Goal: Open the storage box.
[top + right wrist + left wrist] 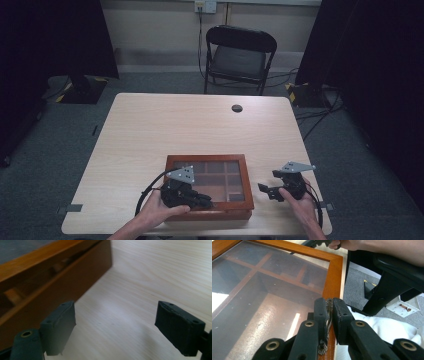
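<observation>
High view: wooden box [205, 158] at the near edge of the table [165, 125], long axis running left to right across it, glass lid [220, 175] on top with dividers dimly visible beneath. Left gripper view: small brass clasp [329, 303] on the near rail of the lid frame [335, 275], pinched between two black jaws closed down tight on it. So, left gripper [207, 202] clamped on the clasp at the middle of the box's near side, reaching in from the left across the near corner. Right gripper view: side of the box [62, 277] just beside the left jaw, a dark slit between lid rail and base with a divider end showing through it, which suggests a lid raised a crack or about to be. Right gripper [267, 186] over bare table off the box's right end, jaws spread wide with nothing between them, pointing in toward that end but apart from it. Judged as a lid-opening step: hinge presumably along the far long side, so a lift at the clasp up and away from the person, swinging the lid about the long axis. Left hand plainly the nearer one and already on the part that matters; right hand near enough to steady the base or catch the lid's right rail. Farther out, a folding chair [239, 55] beyond the table.
</observation>
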### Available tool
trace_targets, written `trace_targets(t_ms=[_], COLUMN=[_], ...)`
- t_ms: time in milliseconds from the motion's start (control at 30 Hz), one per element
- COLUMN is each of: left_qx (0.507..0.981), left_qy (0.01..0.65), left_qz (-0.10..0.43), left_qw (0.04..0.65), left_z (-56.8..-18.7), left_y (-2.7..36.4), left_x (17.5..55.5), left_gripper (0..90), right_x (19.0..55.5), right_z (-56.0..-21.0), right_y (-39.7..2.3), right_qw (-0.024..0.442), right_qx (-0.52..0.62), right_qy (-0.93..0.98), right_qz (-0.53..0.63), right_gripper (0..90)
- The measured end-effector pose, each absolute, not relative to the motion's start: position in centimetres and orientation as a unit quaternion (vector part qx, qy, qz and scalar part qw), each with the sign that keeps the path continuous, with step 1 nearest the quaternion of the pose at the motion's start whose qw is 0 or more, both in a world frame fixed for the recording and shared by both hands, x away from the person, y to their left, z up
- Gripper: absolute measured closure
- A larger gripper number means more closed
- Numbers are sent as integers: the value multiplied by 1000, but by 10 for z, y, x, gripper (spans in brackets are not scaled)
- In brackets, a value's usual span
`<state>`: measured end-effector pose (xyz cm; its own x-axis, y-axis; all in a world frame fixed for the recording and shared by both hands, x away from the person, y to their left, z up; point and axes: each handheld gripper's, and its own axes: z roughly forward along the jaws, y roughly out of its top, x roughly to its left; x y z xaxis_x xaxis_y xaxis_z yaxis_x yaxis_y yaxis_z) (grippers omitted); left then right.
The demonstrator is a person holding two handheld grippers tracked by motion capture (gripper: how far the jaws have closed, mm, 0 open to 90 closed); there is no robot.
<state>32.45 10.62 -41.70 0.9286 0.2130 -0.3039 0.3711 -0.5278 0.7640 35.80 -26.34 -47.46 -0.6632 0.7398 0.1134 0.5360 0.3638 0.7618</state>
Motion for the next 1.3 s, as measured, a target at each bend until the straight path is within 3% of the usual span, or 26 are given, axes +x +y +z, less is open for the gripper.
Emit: trace_targets(t_ms=[833,1067,1300], left_qx=[865,866,852], left_qy=[174,184,188], left_qz=[-97,-68,-52], left_qw=[461,460,487], left_z=[-406,-405,-397], left_y=[110,114,129], left_x=[330,327,324], left_gripper=[810,585,466], right_x=[342,342,342], right_z=[-458,-458,-456], right_y=[-232,-231,-233], right_qw=[104,100,106], right_qx=[299,298,303], right_qy=[838,839,831], right_qz=[445,445,455], right_gripper=[197,196,192])
